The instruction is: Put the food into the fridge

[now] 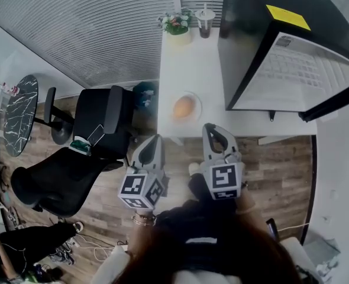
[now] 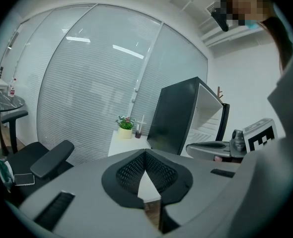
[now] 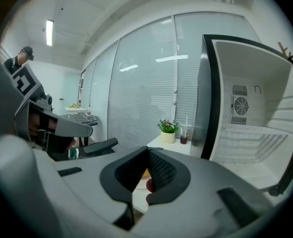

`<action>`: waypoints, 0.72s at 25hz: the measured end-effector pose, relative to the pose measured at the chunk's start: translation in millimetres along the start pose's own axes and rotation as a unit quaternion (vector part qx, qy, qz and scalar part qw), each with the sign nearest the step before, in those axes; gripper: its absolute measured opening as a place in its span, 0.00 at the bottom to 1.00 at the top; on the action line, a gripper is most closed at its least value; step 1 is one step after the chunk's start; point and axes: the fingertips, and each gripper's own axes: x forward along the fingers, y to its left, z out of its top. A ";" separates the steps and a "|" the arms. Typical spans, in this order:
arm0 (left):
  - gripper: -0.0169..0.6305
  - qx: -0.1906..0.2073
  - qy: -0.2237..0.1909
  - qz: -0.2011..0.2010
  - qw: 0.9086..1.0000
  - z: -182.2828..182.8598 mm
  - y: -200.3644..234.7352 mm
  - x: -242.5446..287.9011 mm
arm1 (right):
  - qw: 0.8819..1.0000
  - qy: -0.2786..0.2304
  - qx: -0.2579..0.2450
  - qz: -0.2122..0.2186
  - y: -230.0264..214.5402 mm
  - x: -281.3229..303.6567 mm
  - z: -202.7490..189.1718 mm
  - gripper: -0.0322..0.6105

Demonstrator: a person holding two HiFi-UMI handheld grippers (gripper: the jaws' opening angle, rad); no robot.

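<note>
We hold left gripper [image 1: 154, 139] and right gripper [image 1: 212, 129] closed, empty. Food [image 1: 184, 106] lies on its plate [image 1: 199, 107] at 12 o'clock of them. Approaching unopened, we risk shoving the plate off the table [image 1: 183, 58].

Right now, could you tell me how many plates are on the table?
1: a plate with round golden food at the table's near edge, left of the open fridge. The fridge could hide more.

A: what's sitting on the white desk [image 1: 183, 70]?
B: near edge, a plate [image 1: 199, 109] is carrying round orange-brown food [image 1: 184, 106]. Far end, potted plant [image 1: 176, 23] and cup [image 1: 204, 23] are standing side by side. Fridge [image 1: 248, 34] is standing at right, door hanging open.
</note>
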 end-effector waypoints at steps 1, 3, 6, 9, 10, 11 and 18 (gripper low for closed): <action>0.03 -0.002 0.001 0.001 1.000 -0.2 1.2 3.5 | 1.000 0.005 0.002 0.001 -1.5 3.7 -2.2 0.05; 0.03 -0.007 0.002 0.004 1.000 -0.5 3.0 10.5 | 1.000 0.019 0.006 0.001 -4.6 10.4 -8.7 0.05; 0.03 -0.008 0.006 0.007 1.000 -4.7 6.7 19.7 | 0.999 0.033 0.006 0.003 -9.3 19.5 -17.6 0.05; 0.03 -0.010 0.010 0.010 1.000 -9.4 12.6 26.2 | 0.999 0.040 0.008 0.006 -11.5 28.1 -22.9 0.05; 0.03 -0.011 0.011 0.011 1.000 -10.8 14.6 28.5 | 0.999 0.042 0.008 0.007 -12.0 30.9 -24.3 0.05; 0.03 -0.013 0.013 0.012 1.000 -12.0 16.3 31.1 | 0.999 0.044 0.008 0.009 -12.7 33.8 -25.7 0.05; 0.03 -0.023 0.019 0.021 0.999 -19.4 27.2 50.7 | 0.998 0.061 0.012 0.022 -21.7 53.4 -37.5 0.05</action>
